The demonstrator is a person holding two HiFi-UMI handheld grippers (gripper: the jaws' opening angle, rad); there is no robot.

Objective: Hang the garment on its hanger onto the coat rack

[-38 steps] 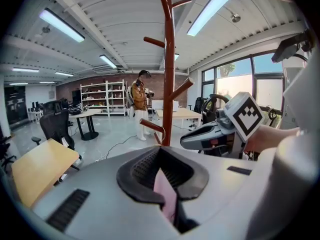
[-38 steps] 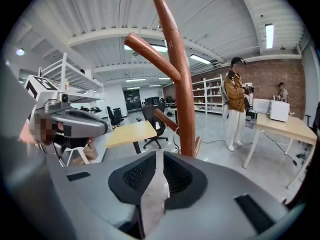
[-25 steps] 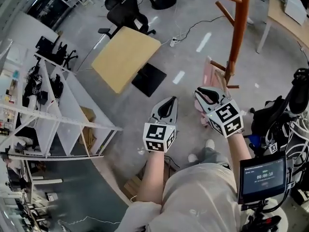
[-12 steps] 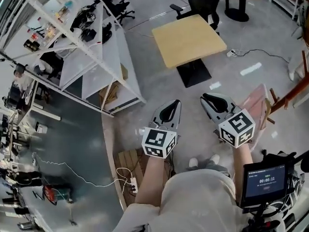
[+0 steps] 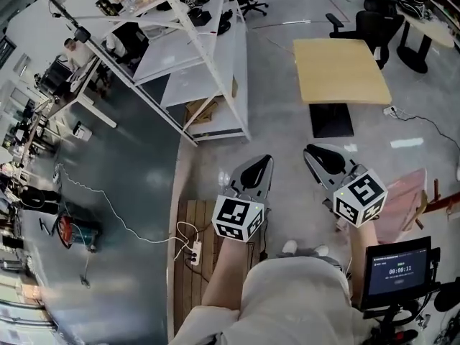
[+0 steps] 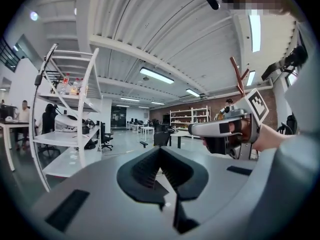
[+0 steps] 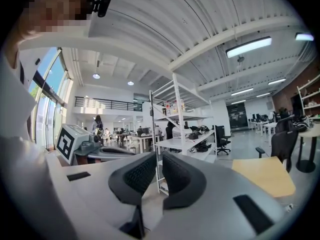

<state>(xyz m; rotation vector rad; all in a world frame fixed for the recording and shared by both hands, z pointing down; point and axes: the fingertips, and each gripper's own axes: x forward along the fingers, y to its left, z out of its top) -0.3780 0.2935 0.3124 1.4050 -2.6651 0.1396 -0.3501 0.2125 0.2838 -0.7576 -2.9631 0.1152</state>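
Note:
The pink garment (image 5: 404,201) shows at the right edge of the head view, low beside a brown leg of the coat rack (image 5: 440,204). The rack's pegs (image 6: 239,77) stick up behind my right gripper in the left gripper view. Both grippers are held side by side in front of the person, away from the garment. My left gripper (image 5: 267,159) (image 6: 161,149) is shut, with nothing in its jaws. My right gripper (image 5: 309,150) (image 7: 159,155) is shut too and holds nothing; only a thin slit shows between its pads. I cannot make out the hanger.
A white shelf unit (image 5: 194,56) stands ahead left, and a square wooden table (image 5: 341,69) ahead right, with office chairs (image 5: 370,24) behind. A wooden pallet (image 5: 191,264), a power strip (image 5: 194,249) and cables lie by the feet. A tablet (image 5: 397,271) sits lower right.
The head view has swung left: the coat rack and garment slid to the right edge, and the shelf and dark floor came in. Both grippers stayed shut and held in front.

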